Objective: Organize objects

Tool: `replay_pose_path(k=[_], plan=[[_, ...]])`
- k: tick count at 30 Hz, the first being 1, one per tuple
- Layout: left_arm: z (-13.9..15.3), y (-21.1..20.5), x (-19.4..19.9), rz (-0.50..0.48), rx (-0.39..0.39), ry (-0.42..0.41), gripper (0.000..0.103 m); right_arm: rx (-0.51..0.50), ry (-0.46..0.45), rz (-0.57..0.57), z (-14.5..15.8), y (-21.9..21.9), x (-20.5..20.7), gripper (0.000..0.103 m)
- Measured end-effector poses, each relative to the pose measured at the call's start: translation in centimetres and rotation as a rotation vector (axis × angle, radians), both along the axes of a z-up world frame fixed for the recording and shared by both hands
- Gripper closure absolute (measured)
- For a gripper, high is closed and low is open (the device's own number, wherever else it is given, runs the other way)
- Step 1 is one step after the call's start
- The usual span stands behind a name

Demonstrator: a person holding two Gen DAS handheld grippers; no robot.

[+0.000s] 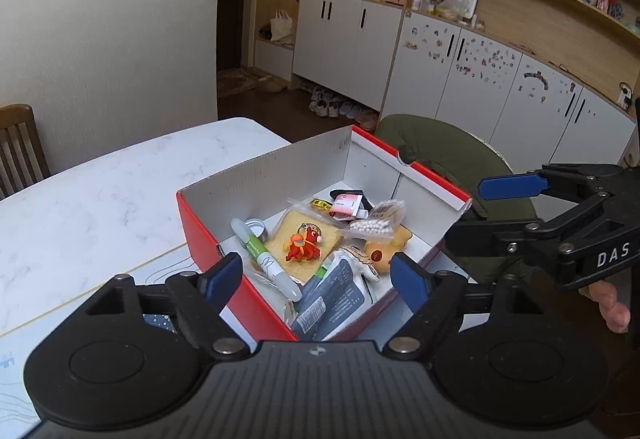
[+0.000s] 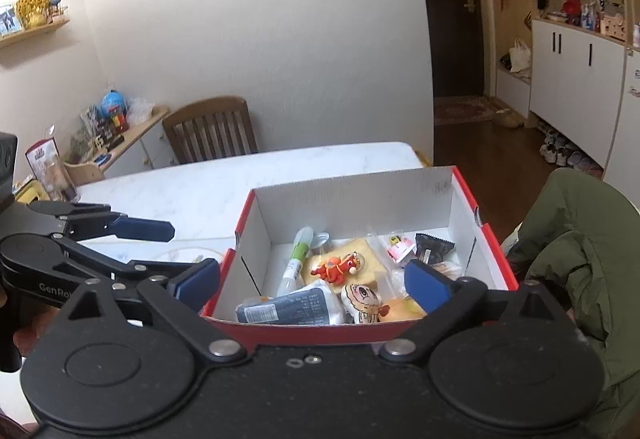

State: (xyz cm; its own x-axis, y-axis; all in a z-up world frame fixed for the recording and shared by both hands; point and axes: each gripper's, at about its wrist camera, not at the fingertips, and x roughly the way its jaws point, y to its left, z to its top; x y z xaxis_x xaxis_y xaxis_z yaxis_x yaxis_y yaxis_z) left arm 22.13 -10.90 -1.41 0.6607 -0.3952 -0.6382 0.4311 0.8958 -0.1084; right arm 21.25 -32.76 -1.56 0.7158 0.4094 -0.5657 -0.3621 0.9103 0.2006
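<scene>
A red shoebox [image 1: 280, 175] with a white inside stands on the white marble table [image 1: 100, 199]. In it lie an orange toy figure [image 1: 304, 241] on a yellow pad, a green-and-white pen [image 1: 260, 255], a small tin [image 1: 256, 229], a bag of cotton swabs [image 1: 378, 221], a pink tube [image 1: 346, 205], a dark packet [image 1: 332, 299] and a plush doll [image 1: 380, 253]. My left gripper [image 1: 316, 279] hovers open over the box's near corner, holding nothing. My right gripper [image 2: 312, 285] stands wide open above the box's near wall [image 2: 304, 331], also with nothing in it.
A green jacket [image 2: 580, 239] hangs over a seat right of the box. A wooden chair [image 2: 212, 131] stands behind the table's far side. Clutter sits on a low cabinet [image 2: 120, 135] at the left. A person's fingers [image 1: 612, 307] grip the right tool.
</scene>
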Motion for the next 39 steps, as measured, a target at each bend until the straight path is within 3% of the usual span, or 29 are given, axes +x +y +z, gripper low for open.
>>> replay_pose_path(k=[3,7,16,30,39], plan=[[0.1,0.5,-0.4,0.002,-0.019,-0.002,0.018,0.003,-0.015,-0.017,0.3,0.0,-0.8,0.001],[0.1,1.1,-1.2,0.014,-0.039,-0.012,0.000,0.012,-0.030,-0.036,0.6,-0.1,-1.8,0.001],[0.7,1.8,-3.0,0.020,-0.076,-0.032,0.000,0.002,-0.058,-0.044,1.1,0.7,-4.0,0.001],[1.1,1.9,-6.0,0.016,-0.037,-0.094,0.000,0.017,-0.052,-0.062,1.1,1.2,-5.7,0.001],[1.1,2.3,-6.3,0.036,-0.036,-0.089,0.000,0.022,-0.045,-0.076,1.1,1.1,-6.0,0.001]])
